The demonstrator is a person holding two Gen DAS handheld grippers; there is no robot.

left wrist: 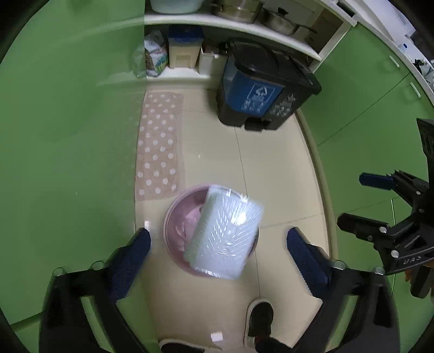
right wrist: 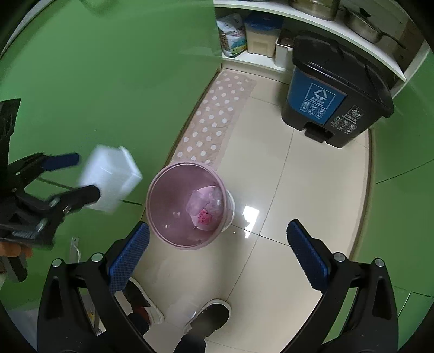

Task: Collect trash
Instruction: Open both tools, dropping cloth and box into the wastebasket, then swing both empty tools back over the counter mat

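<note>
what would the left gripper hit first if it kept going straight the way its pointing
Most likely the white plastic container, which sits blurred between the open left gripper fingers, apparently loose above the pink wastebasket. Behind it in the same line is the basket's open mouth. Depth is hard to judge here.

I counted two bins: one pink wastebasket [right wrist: 187,205] and one black pedal bin [right wrist: 335,91] beyond it. One white plastic container [left wrist: 225,233] was over the wastebasket. One dotted mat [right wrist: 217,116] lay beside the wastebasket. I saw two shoes [right wrist: 208,316] near it, two pots [left wrist: 260,13] on the shelf behind the pedal bin, and two grippers [right wrist: 217,244].
</note>
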